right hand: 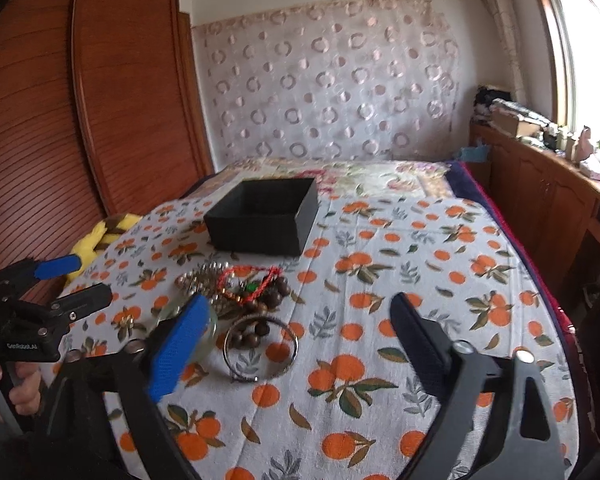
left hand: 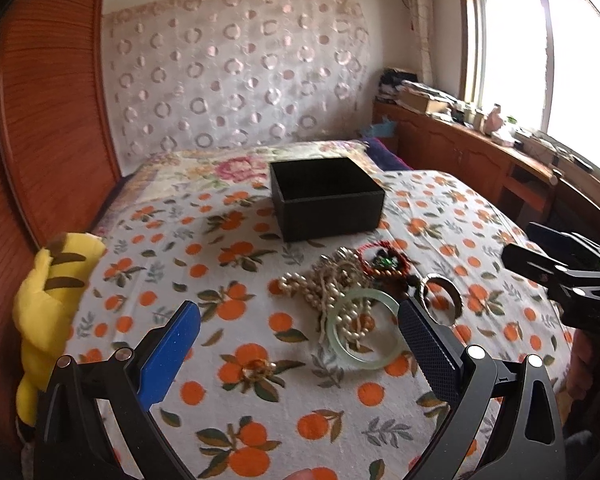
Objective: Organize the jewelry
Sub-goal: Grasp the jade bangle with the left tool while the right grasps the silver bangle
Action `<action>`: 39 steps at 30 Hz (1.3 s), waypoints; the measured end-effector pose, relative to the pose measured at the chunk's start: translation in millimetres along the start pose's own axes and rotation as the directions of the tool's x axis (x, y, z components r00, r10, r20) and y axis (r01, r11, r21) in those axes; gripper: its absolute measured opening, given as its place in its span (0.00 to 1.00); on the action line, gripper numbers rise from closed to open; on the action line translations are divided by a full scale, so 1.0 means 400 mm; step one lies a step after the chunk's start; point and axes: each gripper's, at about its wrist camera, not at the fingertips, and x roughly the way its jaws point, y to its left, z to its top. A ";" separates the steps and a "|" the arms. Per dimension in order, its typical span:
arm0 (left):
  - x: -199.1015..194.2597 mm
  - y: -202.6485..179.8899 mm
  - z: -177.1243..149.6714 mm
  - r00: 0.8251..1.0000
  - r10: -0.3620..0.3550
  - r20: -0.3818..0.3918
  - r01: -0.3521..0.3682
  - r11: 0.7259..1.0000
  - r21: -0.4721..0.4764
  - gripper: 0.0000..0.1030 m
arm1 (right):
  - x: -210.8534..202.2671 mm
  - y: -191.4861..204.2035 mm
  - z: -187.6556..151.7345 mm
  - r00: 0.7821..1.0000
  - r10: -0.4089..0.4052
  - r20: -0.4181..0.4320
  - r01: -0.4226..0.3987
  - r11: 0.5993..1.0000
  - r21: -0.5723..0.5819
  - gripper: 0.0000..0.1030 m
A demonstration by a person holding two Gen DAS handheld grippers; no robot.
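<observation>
A pile of jewelry lies on the orange-print bedspread: a pearl necklace, a pale green jade bangle, a red cord bracelet, a metal bangle and a small gold ring. An open black box stands behind the pile. My left gripper is open and empty, just short of the jade bangle. My right gripper is open and empty, over the metal bangle and dark wooden beads. The black box also shows in the right wrist view.
A yellow plush toy lies at the bed's left edge beside a wooden wardrobe. A wooden cabinet with clutter runs along the right under the window. The bedspread stretches right of the pile.
</observation>
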 end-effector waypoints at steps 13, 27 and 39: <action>0.084 -0.011 -0.029 0.985 -0.133 -0.113 0.133 0.991 -0.003 0.55 | 0.101 0.008 -0.042 0.983 0.065 -0.170 -0.075 0.996 -0.050 0.38; 0.187 -0.028 -0.012 0.963 -0.174 -0.204 0.179 0.984 0.008 0.23 | 0.140 0.008 -0.043 0.969 0.074 -0.234 -0.093 0.993 -0.068 0.26; 0.187 -0.020 -0.005 0.972 -0.151 -0.182 0.158 0.987 0.026 0.07 | 0.165 0.004 -0.042 0.962 0.088 -0.258 -0.108 0.992 -0.065 0.23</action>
